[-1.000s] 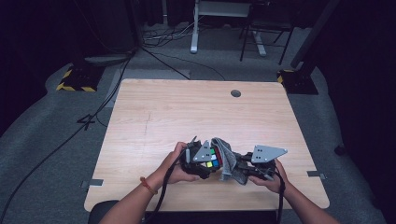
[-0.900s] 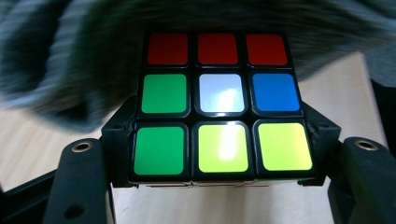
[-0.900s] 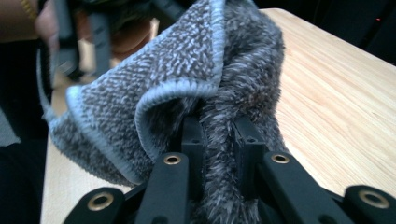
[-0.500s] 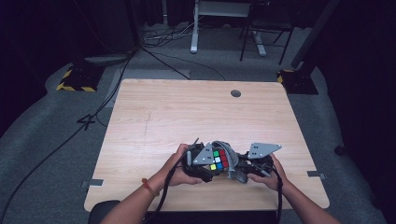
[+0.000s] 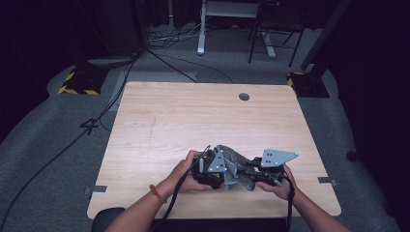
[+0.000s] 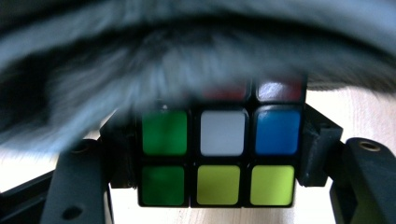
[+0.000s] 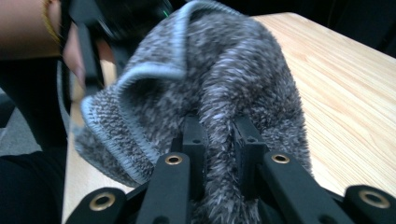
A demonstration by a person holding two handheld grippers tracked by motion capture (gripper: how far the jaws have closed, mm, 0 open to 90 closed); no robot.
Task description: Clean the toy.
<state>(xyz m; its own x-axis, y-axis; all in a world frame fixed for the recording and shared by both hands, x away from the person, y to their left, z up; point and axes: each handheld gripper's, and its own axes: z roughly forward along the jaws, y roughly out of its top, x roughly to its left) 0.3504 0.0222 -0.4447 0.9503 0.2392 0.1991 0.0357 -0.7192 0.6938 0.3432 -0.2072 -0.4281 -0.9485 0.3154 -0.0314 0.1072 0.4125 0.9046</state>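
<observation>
My left gripper [image 6: 219,154] is shut on a colour puzzle cube [image 6: 222,156], its two black jaws pressing the cube's sides; green, white, blue and yellow tiles face the camera. A grey fuzzy cloth [image 7: 210,88] lies draped over the cube's top [image 6: 154,70]. My right gripper [image 7: 219,140] is shut on a fold of that cloth. In the high view both grippers meet near the table's front edge: the left gripper [image 5: 210,170], the cloth [image 5: 237,164] over the cube, and the right gripper [image 5: 251,170] with its grey plate.
A light wooden table [image 5: 193,116] has a round cable hole [image 5: 244,96] at the back. Cables trail from both grippers toward the person. Beyond the table, desk legs and cables stand on grey carpet [image 5: 48,145].
The cloth has been pulled over the cube, so its coloured face no longer shows from above. Both hands stay near the front edge.
</observation>
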